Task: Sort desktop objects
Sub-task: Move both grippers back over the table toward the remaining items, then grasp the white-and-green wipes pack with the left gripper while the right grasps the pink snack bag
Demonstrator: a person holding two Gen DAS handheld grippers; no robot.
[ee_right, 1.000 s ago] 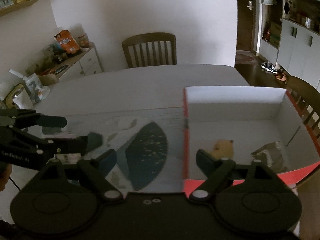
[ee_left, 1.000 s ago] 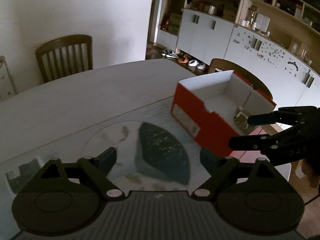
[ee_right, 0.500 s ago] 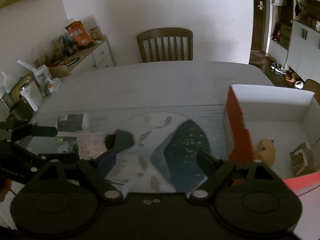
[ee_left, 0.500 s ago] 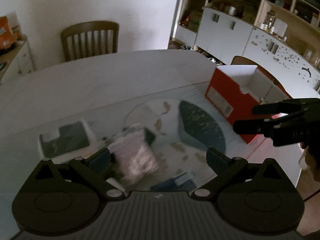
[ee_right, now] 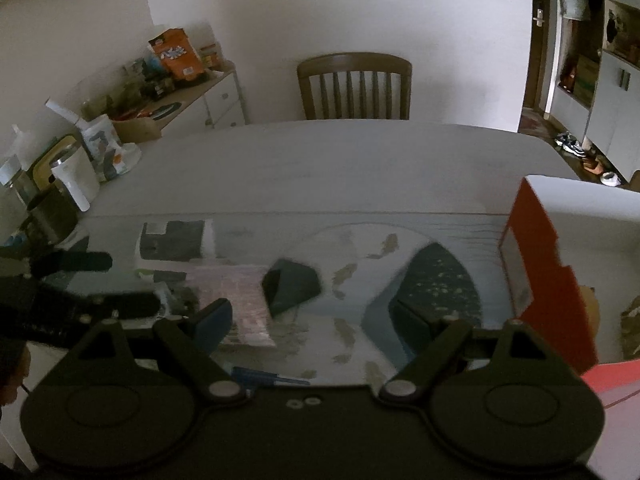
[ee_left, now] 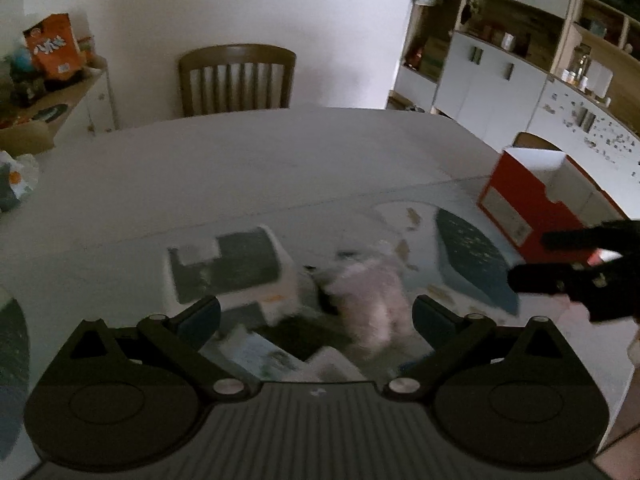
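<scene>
The pale pink, crinkly plastic packet (ee_left: 370, 300) lies blurred on the patterned mat (ee_left: 472, 264); left gripper (ee_left: 316, 316) and right gripper (ee_right: 310, 314) fingers are spread, holding nothing.

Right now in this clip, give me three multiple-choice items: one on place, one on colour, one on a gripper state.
1. Where does the box stand relative to the pink packet?
A. to its right
B. to its left
C. on top of it

2. What colour is the box's outer side?
A. blue
B. red
C. green

3. How is the right gripper?
A. shut on the packet
B. shut on a pen
C. open, holding nothing

Answers: 1 A, the box sits at the right edge of the mat, the packet left of centre. 2 B, its side facing the mat is red. 3 C, its fingers stand wide apart with only mat between them.
</scene>
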